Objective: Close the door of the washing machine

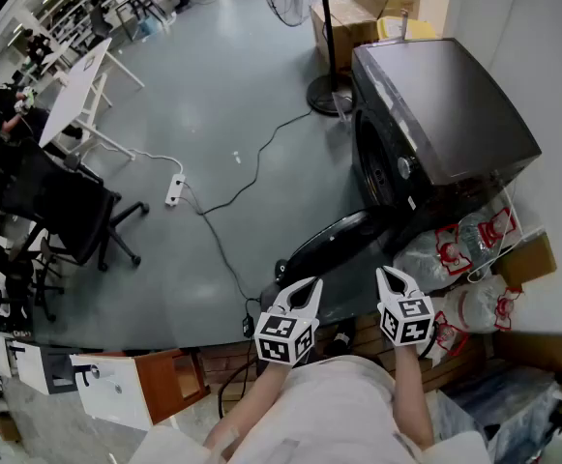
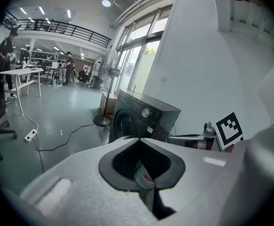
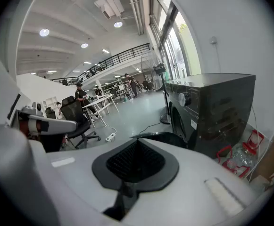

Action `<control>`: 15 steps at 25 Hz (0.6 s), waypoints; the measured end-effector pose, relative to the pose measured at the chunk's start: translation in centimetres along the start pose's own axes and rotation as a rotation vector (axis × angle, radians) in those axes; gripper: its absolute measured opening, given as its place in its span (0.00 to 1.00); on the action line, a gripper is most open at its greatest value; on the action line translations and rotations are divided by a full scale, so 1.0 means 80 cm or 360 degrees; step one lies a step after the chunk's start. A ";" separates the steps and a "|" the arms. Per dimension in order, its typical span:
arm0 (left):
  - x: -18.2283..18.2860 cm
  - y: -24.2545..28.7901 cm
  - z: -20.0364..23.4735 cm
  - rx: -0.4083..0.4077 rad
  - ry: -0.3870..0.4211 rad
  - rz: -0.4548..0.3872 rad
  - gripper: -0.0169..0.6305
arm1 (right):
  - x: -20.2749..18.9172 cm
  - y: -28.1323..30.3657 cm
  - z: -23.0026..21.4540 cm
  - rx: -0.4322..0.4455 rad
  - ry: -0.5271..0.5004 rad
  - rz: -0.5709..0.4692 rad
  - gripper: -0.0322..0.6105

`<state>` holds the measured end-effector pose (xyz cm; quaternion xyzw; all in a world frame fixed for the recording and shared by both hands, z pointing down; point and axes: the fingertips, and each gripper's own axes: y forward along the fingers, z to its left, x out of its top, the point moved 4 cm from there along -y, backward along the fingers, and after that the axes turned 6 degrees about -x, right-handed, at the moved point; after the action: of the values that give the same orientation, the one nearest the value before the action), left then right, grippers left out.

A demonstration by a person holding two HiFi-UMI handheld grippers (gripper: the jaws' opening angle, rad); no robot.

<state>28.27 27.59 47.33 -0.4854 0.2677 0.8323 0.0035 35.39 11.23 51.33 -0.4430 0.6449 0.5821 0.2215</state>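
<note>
Carries the left gripper (image 1: 303, 290) and the right gripper (image 1: 390, 276) side by side, each with fingers pressed together and gripping nothing. Faces the washing machine (image 1: 445, 114), which stands beyond the fingertips and off to their right. Finds its door (image 1: 331, 243) swung wide open, just ahead of both sets of fingertips, with what seems the free edge nearest the left pair. Looks like a rigid, fairly heavy round door on a side hinge, smooth and probably slick on its dark face. Likely swings easily yet needs a firm last push to latch. Calls for no grasp. Better pressed with closed fingertips near the outer rim, far from the hinge, and not slammed.
</note>
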 end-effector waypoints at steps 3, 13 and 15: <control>0.000 0.007 0.001 0.0003 0.0005 -0.0001 0.03 | -0.002 0.002 -0.007 -0.0002 0.0028 -0.0006 0.05; 0.010 0.029 0.040 0.0064 0.0030 -0.0040 0.03 | 0.004 0.022 -0.010 0.0029 0.0048 -0.0001 0.05; 0.018 0.039 0.057 0.0084 0.0052 -0.0051 0.03 | 0.010 0.033 -0.009 0.0032 0.0031 0.0009 0.05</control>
<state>22.97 26.57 49.30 -0.5029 0.2818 0.8167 0.0251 32.94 10.08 52.31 -0.4446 0.6540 0.5719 0.2182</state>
